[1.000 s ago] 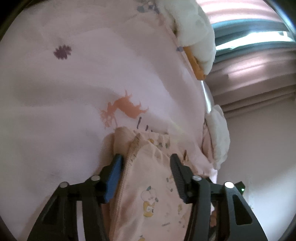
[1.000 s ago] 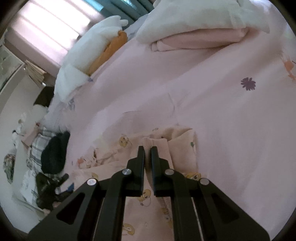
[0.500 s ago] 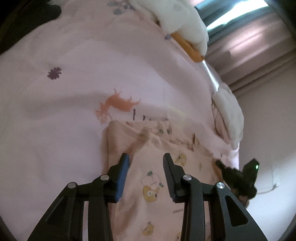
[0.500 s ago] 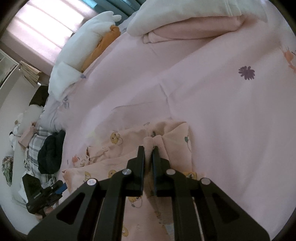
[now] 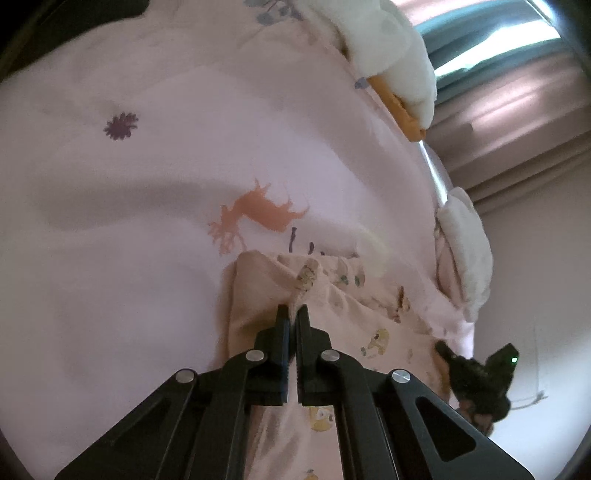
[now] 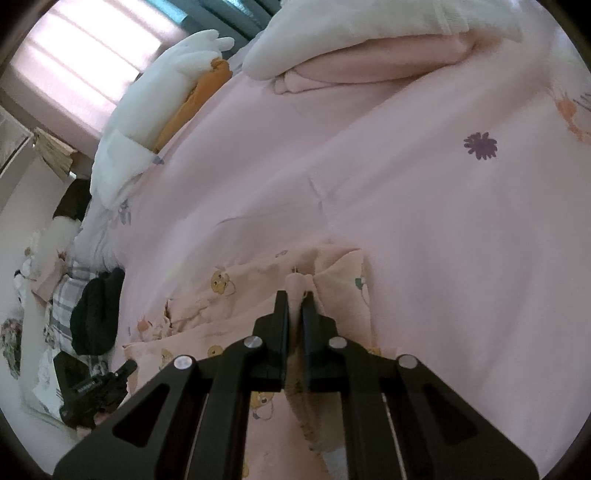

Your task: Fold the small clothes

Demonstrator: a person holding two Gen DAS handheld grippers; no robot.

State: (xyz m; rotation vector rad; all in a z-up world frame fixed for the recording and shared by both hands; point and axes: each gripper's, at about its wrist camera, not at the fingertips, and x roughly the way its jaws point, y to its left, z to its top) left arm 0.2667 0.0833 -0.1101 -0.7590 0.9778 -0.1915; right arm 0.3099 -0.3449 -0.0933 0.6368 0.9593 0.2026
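Garment (image 5: 351, 325), peach with a bear print, is spread on pink bedding (image 5: 147, 184). Its far edge is pinched by both grippers: left gripper (image 5: 294, 312) has just been closing onto a fold, right gripper (image 6: 295, 297) is clamped on another, likely so the edge can be lifted evenly for folding.

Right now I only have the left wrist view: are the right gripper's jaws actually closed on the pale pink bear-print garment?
Observer: Yes. The right gripper has its jaws shut on a bunched fold of the pale pink bear-print garment.
Operator: Anything lying beyond it on that side?
Observer: A black bundle of cloth lies next to a plaid cloth, past the garment.
Operator: And farther up the bed?
Observer: A folded pink blanket sits under a white pillow.
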